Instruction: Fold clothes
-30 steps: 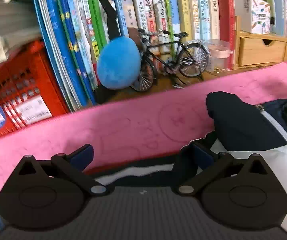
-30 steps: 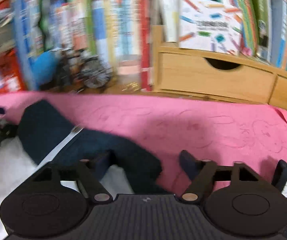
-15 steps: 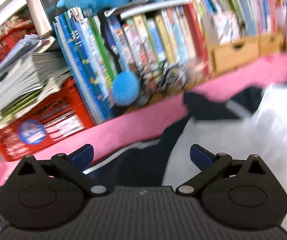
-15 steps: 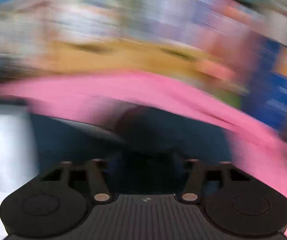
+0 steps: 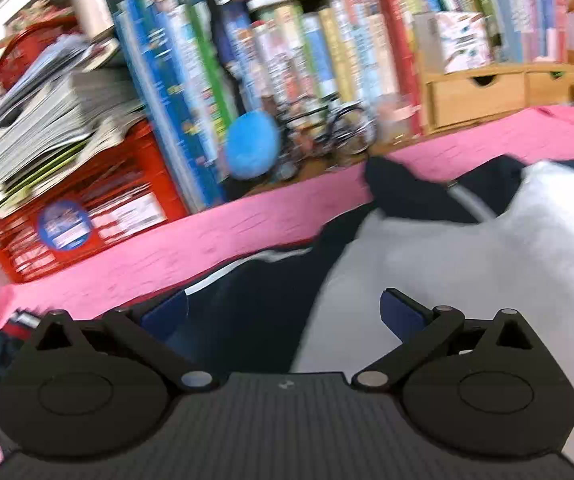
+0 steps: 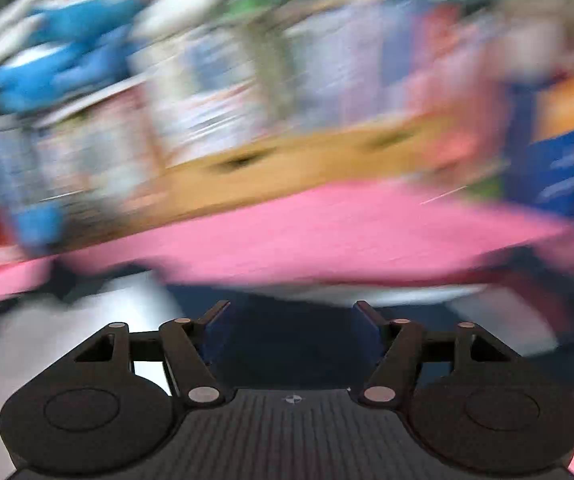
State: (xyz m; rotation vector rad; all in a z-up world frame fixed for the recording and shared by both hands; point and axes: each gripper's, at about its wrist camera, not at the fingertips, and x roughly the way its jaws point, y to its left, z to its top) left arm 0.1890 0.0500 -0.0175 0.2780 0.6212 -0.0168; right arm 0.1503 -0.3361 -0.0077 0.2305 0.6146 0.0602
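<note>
My left tongs [image 5: 283,312] gape wide with nothing gripped, above the jacket [image 5: 427,248], which lies on the pink cloth [image 5: 215,236]: navy sleeve by my left finger, white panel bulging to the right. My right tongs [image 6: 292,316] also stand apart over navy fabric; that view is smeared, so a grip is doubtful. The jacket looks rumpled and uneven, not a tidy fold, so flattening and folding seem left

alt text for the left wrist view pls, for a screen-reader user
The open left gripper hovers over a navy and white garment that lies on a pink cloth, gripping nothing. Behind stand a row of books, a red crate under stacked magazines, a blue plush toy and a wooden drawer unit.
</note>
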